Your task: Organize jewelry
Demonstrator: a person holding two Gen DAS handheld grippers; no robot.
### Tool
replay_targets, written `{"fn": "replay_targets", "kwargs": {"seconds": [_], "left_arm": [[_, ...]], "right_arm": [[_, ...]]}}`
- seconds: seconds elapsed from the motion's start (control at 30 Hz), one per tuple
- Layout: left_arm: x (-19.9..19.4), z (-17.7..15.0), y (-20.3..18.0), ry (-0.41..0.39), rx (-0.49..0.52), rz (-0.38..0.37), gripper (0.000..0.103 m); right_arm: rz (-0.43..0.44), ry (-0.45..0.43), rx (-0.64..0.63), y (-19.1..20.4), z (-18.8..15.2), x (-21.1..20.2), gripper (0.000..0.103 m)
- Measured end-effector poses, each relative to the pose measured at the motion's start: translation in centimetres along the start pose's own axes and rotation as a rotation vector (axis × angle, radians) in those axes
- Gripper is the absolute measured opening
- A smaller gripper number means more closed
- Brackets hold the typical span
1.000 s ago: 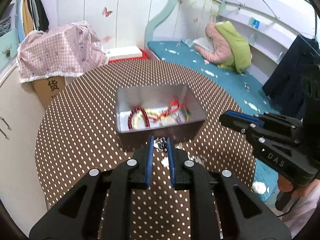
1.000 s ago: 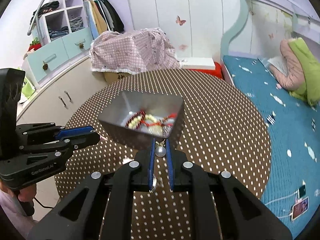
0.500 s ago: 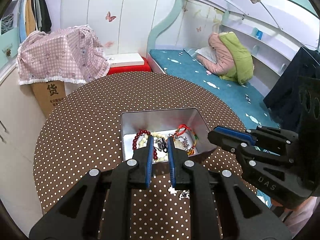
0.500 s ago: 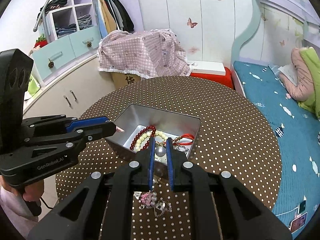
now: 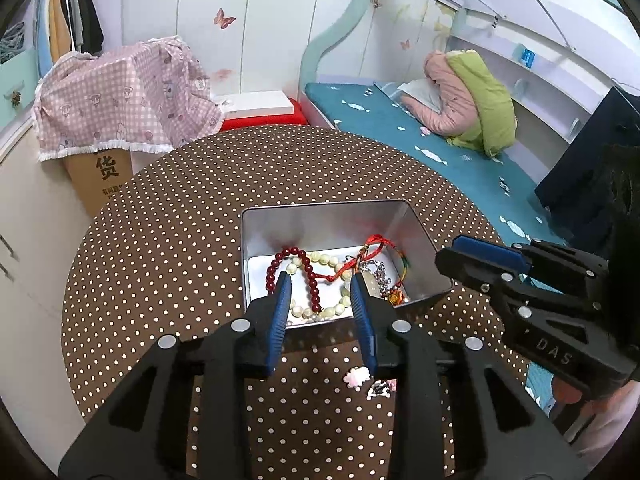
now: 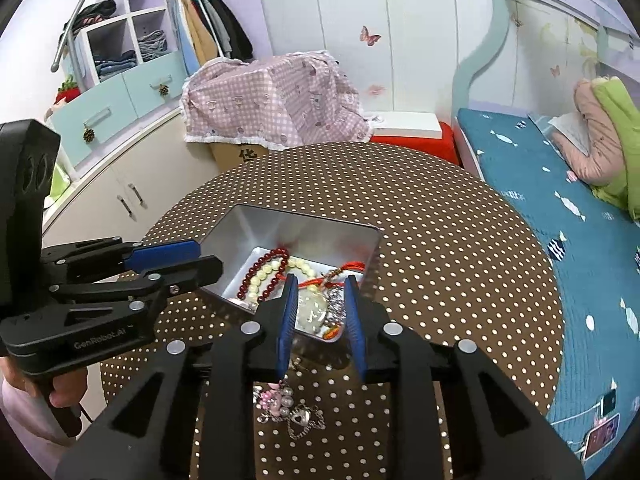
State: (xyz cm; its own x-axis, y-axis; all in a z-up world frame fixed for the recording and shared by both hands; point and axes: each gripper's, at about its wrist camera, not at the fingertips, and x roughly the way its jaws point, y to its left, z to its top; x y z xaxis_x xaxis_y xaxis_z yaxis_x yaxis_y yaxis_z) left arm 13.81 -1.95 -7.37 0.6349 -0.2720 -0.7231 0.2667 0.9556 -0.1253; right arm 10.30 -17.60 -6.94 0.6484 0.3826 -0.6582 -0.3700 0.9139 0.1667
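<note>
Two tongs, left (image 5: 322,280) and right (image 6: 318,284), hang wide open and empty over the metal tin (image 5: 416,224) at frame centre | tin holds red bead bracelet (image 5: 310,276), pale beads, red cords | left to do: pink charm pieces (image 6: 286,404) lie on the dotted worktop (image 6: 440,240), lower centre, outside the tin
</note>
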Motion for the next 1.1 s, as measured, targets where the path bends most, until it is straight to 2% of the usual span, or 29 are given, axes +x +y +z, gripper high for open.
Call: {"fn": "replay_targets", "kwargs": {"seconds": [0.27, 0.6, 0.8, 1.1], "left_arm": [[-0.8, -1.3, -0.3, 0.0, 0.003, -0.006, 0.032], [-1.9, -3.7, -0.6, 0.023, -0.002, -0.019, 0.032], [-1.7, -5.8, -0.3, 0.067, -0.02, -0.017, 0.032], [-1.7, -8.3, 0.8, 0.117, -0.05, -0.026, 0.032]], "right_arm": [[-0.017, 0.015, 0.025, -0.3, -1.2, -0.7, 0.022], [0.009, 0.089, 0.02, 1.2, -3.8, -0.3, 0.022], [0.096, 0.143, -0.017, 3.3, -5.3, 0.5, 0.022], [0.071, 0.195, -0.101, 6.1, -5.4, 3.0, 0.022]]}}
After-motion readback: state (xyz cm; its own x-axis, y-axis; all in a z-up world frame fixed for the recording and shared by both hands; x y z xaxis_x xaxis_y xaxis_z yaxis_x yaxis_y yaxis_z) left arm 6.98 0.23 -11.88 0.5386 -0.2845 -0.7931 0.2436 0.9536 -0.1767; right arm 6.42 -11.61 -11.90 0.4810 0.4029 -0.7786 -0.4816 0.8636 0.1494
